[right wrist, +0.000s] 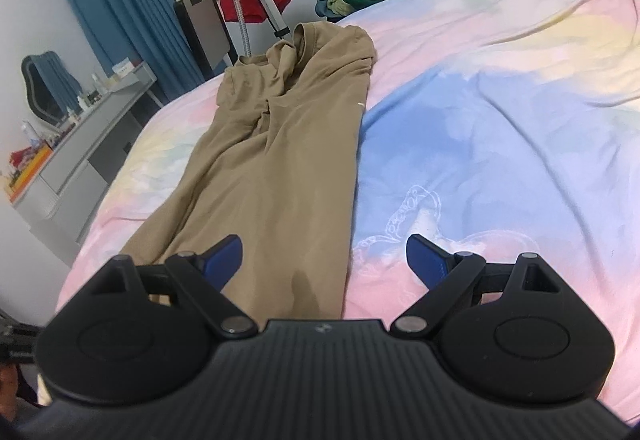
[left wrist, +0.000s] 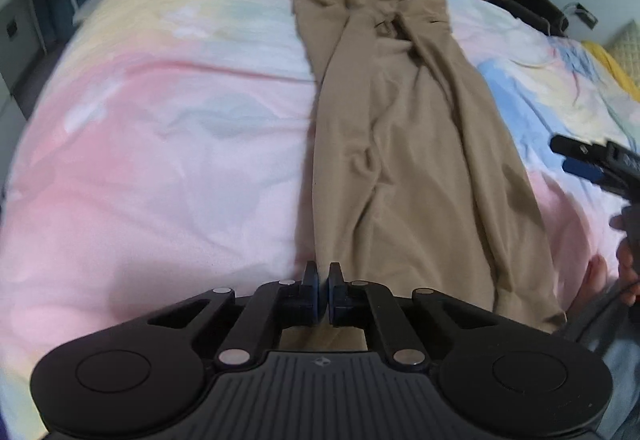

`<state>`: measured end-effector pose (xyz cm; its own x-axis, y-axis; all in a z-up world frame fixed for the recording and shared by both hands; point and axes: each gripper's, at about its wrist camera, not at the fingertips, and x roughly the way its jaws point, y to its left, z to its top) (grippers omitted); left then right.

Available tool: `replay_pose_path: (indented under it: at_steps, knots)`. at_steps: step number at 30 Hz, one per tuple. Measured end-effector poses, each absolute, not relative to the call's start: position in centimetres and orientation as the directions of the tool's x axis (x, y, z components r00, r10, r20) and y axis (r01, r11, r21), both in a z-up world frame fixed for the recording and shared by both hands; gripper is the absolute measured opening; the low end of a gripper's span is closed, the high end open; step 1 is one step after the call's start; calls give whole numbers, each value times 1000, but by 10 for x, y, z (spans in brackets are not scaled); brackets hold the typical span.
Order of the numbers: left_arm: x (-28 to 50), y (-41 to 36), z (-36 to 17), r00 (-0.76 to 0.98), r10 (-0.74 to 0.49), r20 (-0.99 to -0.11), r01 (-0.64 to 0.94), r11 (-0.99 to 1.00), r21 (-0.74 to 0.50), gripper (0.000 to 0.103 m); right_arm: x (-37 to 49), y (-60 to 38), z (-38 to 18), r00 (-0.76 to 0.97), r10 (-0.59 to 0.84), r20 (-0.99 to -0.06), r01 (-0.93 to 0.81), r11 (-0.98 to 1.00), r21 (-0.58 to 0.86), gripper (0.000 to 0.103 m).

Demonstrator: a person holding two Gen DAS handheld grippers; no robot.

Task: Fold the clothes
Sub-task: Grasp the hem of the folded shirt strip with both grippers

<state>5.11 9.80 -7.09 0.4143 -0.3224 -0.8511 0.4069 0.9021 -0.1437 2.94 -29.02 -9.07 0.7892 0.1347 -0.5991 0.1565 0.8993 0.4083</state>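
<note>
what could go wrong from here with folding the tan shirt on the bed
1. The left gripper is shut at the near edge of the tan shirt; whether cloth is pinched cannot be seen, so a lift may come up empty.
2. The right gripper is open over the shirt's right edge, holding nothing; lifting one corner alone would skew the fold.
3. The folded-in sides look loose and creased and could fall open on the soft duvet.
</note>
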Motion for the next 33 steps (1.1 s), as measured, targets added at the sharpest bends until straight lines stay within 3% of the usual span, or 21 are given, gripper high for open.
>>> replay_pose_path:
  at_steps: [6,15,17,19,21,24,28,33]
  knots:
    - [4,53,-25,494,-289,-820,507,862,1,3,30,-292,-90,793,162,-588,140,890,434,90]
    - [-12,-22,-93,390,-259,-883,621,782,45,9,26,-299,-94,779,224,-586,119,865,488,90]
    - [-17,-19,-91,394,-292,-872,641,767,33,20,26,-299,-96,768,244,-592,113,858,501,90]
    - [-22,-9,-84,377,-356,-855,672,741,-12,51,27,-298,-99,755,266,-599,110,849,517,90]
    - [-24,3,-77,372,-421,-827,677,733,-68,56,29,-297,-102,741,301,-600,103,832,544,90]
    - [-17,32,-71,383,-529,-757,614,759,-219,64,29,-295,-106,717,351,-603,91,809,580,83]
    - [6,79,-68,465,-597,-653,416,799,-433,65,30,-294,-117,659,391,-642,128,783,609,79]
    - [36,92,-87,495,-424,-759,225,906,-359,64,29,-287,-129,565,462,-684,163,750,641,68]
